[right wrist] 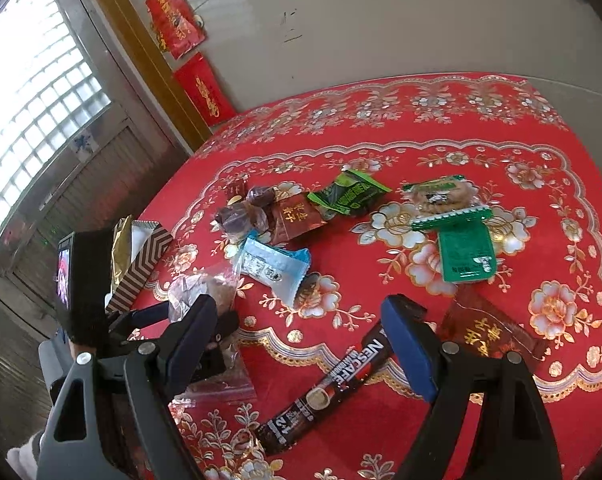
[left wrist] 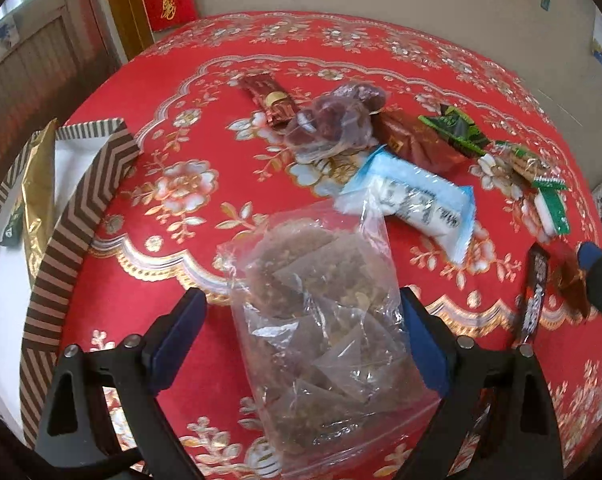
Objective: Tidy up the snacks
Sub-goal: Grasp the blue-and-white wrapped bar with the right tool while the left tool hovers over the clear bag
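Red cloth (left wrist: 173, 152) with gold flowers covers the table; most of your snacks lie loose on it. Only the striped box (left wrist: 81, 216) at the left edge holds anything: a gold packet (left wrist: 37, 200) and a dark one beside it. By that count the job looks barely begun.

Left to sort, as far as shows: clear bag (left wrist: 325, 320) of brown pieces, blue pack (left wrist: 417, 204), date bag (left wrist: 333, 120), brown sachets, green packs (right wrist: 347, 194), cookie (right wrist: 441, 196), green sachet (right wrist: 465, 256), Nescafe stick (right wrist: 333, 384), red packet (right wrist: 489, 336).

Your left gripper (left wrist: 301, 340) points forward over the table, low, jaws wide, straddling the clear bag. The bag lies on the cloth between the fingers; the right pad looks to touch its edge, the left stands apart. Not clamped.

Your right gripper (right wrist: 297, 344) hovers above the near edge, tilted down, jaws wide and holding nothing. The Nescafe stick lies below and between its fingers, the red packet just right of it.

Likely step: close on the clear bag, carry it left to the box.
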Tool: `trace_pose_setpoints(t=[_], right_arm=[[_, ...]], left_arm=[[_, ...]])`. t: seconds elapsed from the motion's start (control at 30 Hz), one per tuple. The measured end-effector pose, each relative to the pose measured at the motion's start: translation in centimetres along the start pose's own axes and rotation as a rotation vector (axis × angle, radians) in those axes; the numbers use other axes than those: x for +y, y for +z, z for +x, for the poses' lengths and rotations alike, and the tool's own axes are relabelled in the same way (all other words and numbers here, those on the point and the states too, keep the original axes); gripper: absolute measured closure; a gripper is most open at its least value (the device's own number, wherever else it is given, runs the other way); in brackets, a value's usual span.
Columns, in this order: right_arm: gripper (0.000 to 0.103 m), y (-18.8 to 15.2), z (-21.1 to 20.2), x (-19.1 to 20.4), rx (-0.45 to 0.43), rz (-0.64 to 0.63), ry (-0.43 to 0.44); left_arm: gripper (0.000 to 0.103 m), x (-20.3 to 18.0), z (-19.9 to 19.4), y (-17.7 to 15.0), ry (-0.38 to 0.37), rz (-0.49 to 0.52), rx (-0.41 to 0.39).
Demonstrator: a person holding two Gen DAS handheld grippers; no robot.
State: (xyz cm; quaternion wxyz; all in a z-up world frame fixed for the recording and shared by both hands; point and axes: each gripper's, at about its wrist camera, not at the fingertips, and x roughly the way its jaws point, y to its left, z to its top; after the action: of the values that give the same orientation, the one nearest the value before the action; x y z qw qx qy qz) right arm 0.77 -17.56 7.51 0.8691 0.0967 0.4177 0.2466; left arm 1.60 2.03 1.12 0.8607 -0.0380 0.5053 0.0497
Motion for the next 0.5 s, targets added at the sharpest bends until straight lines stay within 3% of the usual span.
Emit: trace_pose_setpoints(t=[0.23, 0.5], right_arm=[[0.019, 0.4, 1.5, 1.4, 0.02, -0.055, -0.011], [0.019, 1.9, 4.6, 4.2, 0.029, -0.355, -0.103]], left_arm=[[0.01, 2.4, -0.8, -0.6, 0.0, -0.013, 0.004], [0.01, 3.0, -0.9, -0.9, -0.027, -0.044, 0.008]])
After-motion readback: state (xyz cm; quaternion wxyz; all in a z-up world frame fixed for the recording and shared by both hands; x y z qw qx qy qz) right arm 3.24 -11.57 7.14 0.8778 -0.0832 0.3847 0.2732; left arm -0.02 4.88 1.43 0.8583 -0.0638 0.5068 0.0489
